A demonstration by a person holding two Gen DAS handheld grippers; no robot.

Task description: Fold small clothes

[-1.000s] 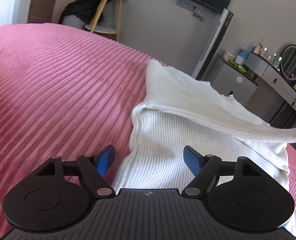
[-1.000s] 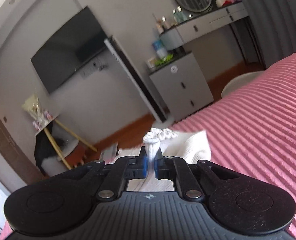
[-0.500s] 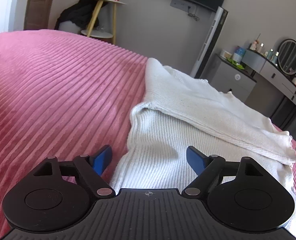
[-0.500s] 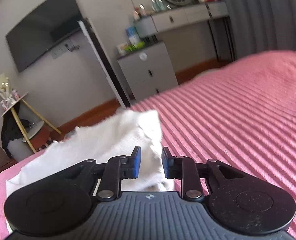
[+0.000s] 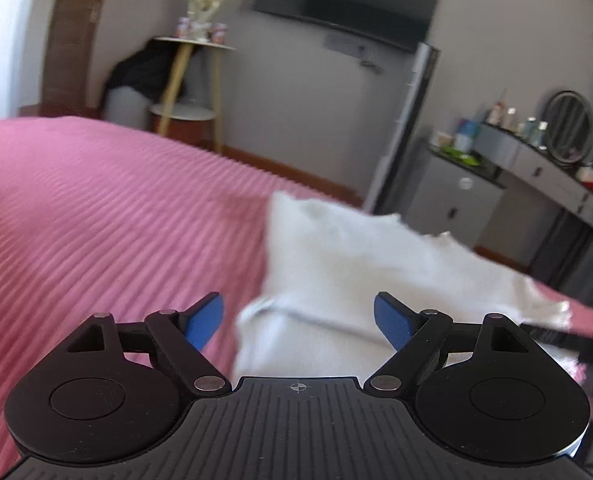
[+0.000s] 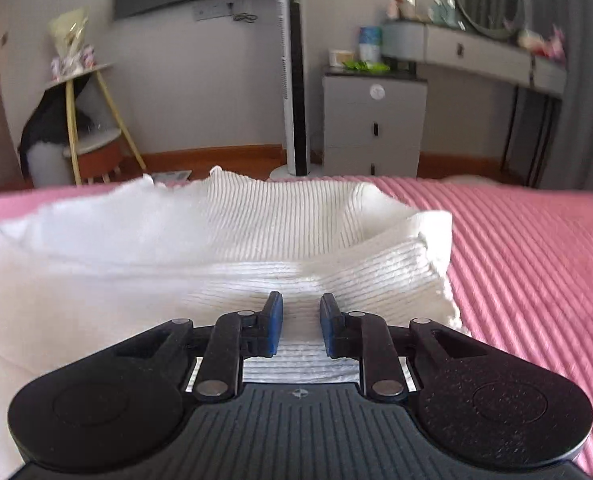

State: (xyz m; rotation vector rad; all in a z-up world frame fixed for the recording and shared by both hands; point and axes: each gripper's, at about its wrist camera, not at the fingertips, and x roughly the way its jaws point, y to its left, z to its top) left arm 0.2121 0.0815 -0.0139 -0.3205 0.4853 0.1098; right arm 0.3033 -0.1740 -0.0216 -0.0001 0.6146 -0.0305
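A white ribbed knit garment (image 6: 288, 232) lies folded on the pink ribbed bedspread (image 6: 536, 264); it also shows, blurred, in the left wrist view (image 5: 356, 264). My left gripper (image 5: 298, 320) is wide open and empty, above the garment's near left edge. My right gripper (image 6: 301, 326) is partly open and empty, its blue pads just over the garment's near fold. The right gripper's body shows dark at the right edge of the left wrist view (image 5: 556, 336).
Beyond the bed's far edge stand a tower fan (image 6: 294, 76), a grey drawer cabinet (image 6: 374, 120), a dressing table with round mirror (image 6: 488, 0), a yellow-legged side table (image 6: 88, 120) and a wall TV (image 5: 348, 0). Pink bedspread (image 5: 96, 220) stretches left of the garment.
My right gripper let go of the garment's edge, opened, and swung round to face the garment square on. My left gripper lifted and tilted up, staying open.
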